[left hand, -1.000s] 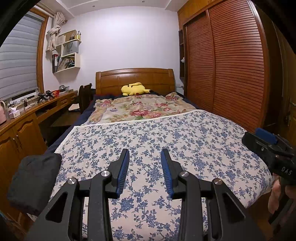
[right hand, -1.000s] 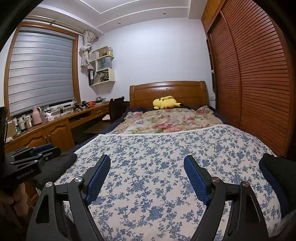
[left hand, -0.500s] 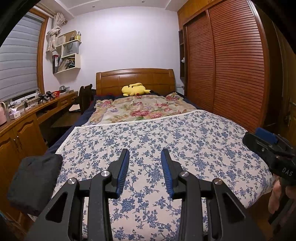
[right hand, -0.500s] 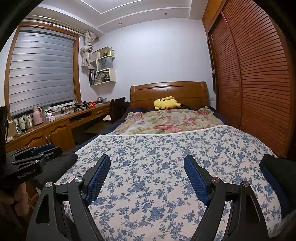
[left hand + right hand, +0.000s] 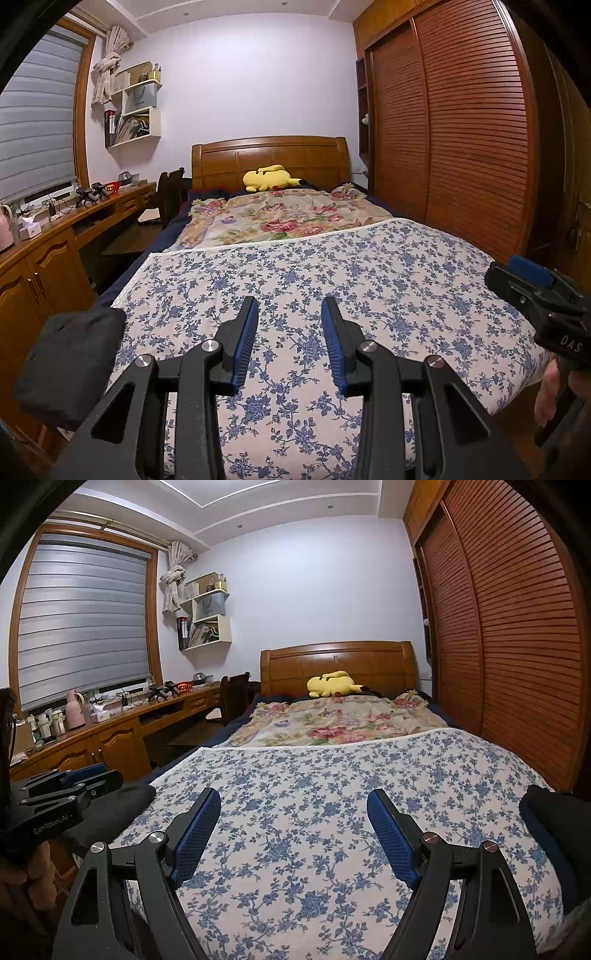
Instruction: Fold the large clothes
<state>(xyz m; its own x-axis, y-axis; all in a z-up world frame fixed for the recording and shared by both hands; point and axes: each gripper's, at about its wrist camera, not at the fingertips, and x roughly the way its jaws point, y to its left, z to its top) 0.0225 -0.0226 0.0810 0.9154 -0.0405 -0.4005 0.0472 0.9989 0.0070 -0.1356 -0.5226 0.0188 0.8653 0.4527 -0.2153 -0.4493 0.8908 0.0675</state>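
The left gripper (image 5: 290,314) sits low in the middle of the left wrist view, its fingers (image 5: 243,339) set narrow with nothing between them, above the blue-flowered sheet (image 5: 332,280) on the bed (image 5: 269,155). The right gripper (image 5: 293,812) sits low in the middle of its own view, fingers (image 5: 391,834) spread wide and empty over the same sheet. A folded dark garment (image 5: 70,362) lies at the lower left of the left view, at the sheet's left edge. Another dark garment (image 5: 557,823) lies at the right edge of the right view, on the sheet's right side. Further up the bed lies a flowered quilt (image 5: 332,720), with a yellow plush (image 5: 332,683) by the headboard. A wooden surface (image 5: 122,720) runs along the left wall under the blind (image 5: 81,620); a slatted wardrobe (image 5: 517,627) fills the right.
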